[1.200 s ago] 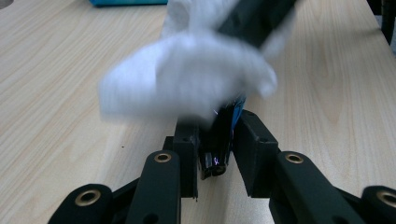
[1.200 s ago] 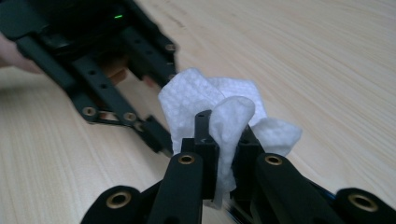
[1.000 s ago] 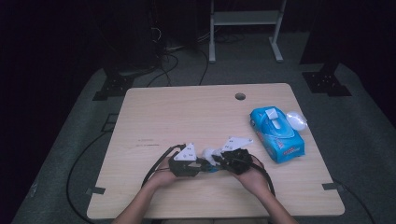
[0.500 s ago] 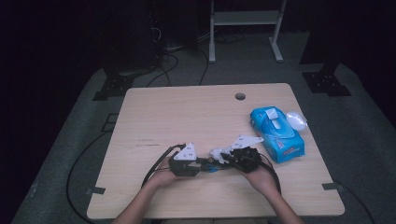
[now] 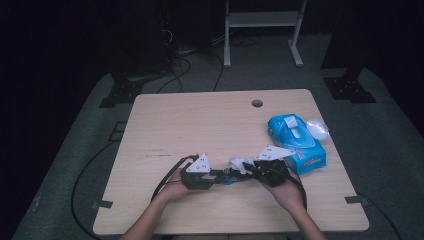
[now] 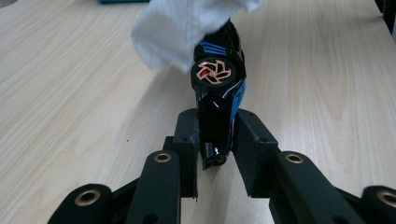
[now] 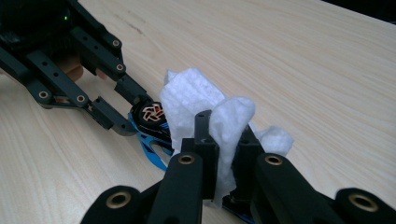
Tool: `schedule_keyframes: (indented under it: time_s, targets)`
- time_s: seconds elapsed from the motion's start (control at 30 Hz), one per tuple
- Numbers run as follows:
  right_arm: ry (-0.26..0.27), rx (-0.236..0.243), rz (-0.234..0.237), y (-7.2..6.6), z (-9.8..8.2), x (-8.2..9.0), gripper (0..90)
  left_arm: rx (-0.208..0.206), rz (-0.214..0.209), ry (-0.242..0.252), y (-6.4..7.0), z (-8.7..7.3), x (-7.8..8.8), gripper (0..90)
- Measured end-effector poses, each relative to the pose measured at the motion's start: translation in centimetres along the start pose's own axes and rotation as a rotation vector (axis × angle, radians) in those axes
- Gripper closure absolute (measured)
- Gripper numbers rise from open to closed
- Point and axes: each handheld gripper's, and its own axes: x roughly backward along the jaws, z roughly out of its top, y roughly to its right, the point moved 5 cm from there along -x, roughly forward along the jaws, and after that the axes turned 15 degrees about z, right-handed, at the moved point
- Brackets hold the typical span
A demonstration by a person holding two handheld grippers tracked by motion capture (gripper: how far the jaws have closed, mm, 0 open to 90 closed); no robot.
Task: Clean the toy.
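Left gripper view looks along the left gripper (image 6: pixel 215 144), whose two black jaws are clamped on the tail of a black and blue toy car (image 6: pixel 217 100) turned on its side, so that one wheel (image 6: pixel 214 72) with a copper-coloured spoked hub faces the camera. A white wet wipe (image 6: pixel 180 28) drapes over the far end of the car. In the right gripper view, the right gripper (image 7: pixel 225 149) pinches a fold of that wipe (image 7: pixel 205 112) between its jaws, the crumpled cloth lying against the car (image 7: pixel 152 126), and the left gripper (image 7: pixel 114 105) reaches in from the upper left to grip the toy. From the high view, the two grippers meet nose to nose near the front edge of the wooden table (image 5: pixel 200 120), the left gripper (image 5: pixel 220 176) and right gripper (image 5: pixel 248 170) each held in a hand, with car and wipe (image 5: pixel 239 163) between them. Just beside the right gripper, towards the table's right edge, lies a blue pack of wet wipes (image 5: pixel 295 137) with its white flap lid, and a round hole (image 5: pixel 257 103) sits near the table's far edge.
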Motion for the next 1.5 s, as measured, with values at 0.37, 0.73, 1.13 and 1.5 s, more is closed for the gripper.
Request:
schedule_keyframes:
  time_s: [0.37, 0.73, 1.13, 1.5]
  targets:
    - [-0.046, -0.022, -0.076, 1.6, -1.2, 0.6, 83.9, -0.002, 0.007, -0.003, -0.2, 0.0, 0.0, 70.9]
    - [-0.064, 0.027, -0.035, 0.2, -0.7, -1.0, 83.9, 0.000, 0.008, 0.001, -0.3, 0.1, 0.1, 71.2]
    - [-0.036, -0.004, -0.007, 0.4, -0.8, -1.0, 83.9, 0.007, 0.011, -0.003, -0.3, 0.1, 0.0, 71.8]
    - [-0.020, -0.045, -0.071, 2.0, -1.1, 0.1, 83.9, 0.009, 0.006, -0.002, -0.4, 0.0, 0.0, 71.9]
